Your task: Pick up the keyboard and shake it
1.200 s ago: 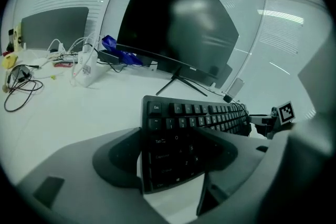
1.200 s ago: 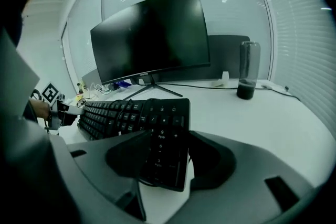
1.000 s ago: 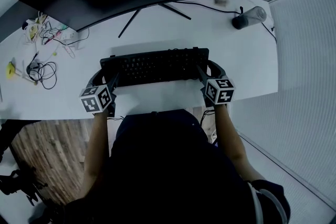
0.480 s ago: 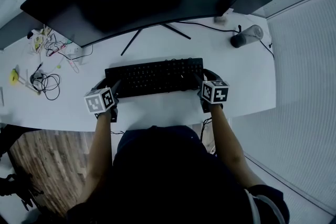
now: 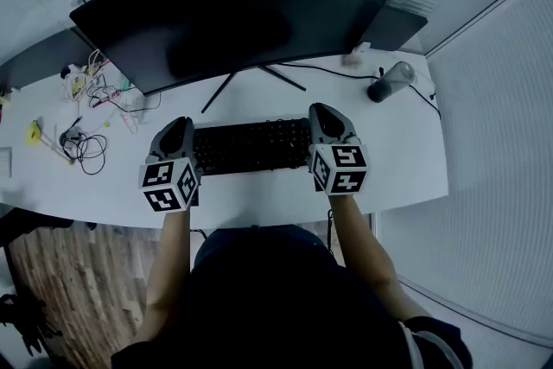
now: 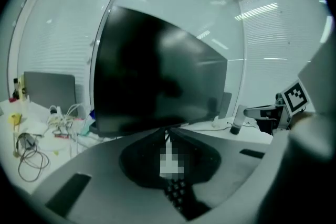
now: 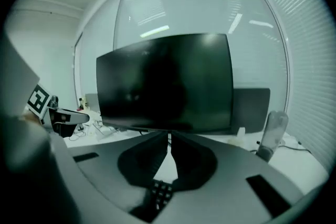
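Left gripper: the left hand-held gripper (image 5: 178,127) sits over the left end of the flat black computer keyboard (image 5: 251,147). Its jaws are closing to a thin slit, with key rows wedged low between them.
Right gripper: the right hand-held gripper (image 5: 327,118) mirrors it on the right end. Its jaws are also closing, and keys show between them.
Why 2 ends: a grip at each end probably keeps the long board level and stops it twisting when it is shaken.
Keyboard: it spans the gap between the 2 grippers, just in front of the monitor stand. Whether it is clear of the desk I cannot tell.
Desk: the white curved desktop (image 5: 259,196) shows bare along its near edge, and tangled black cables (image 5: 82,147) lie far left.
Monitor: the wide black curved monitor (image 5: 242,13) stands close behind the keyboard, so any shaking probably needs care.
Bottle: a grey cylindrical bottle (image 5: 390,80) stands far right, well apart from the keyboard.
Head view only: it shows both grips at once and the keyboard's full length.
Gripper views only: they show the narrow slit between each pair of jaws and the keys caught there. Each view also catches the other gripper's marker cube at its edge.
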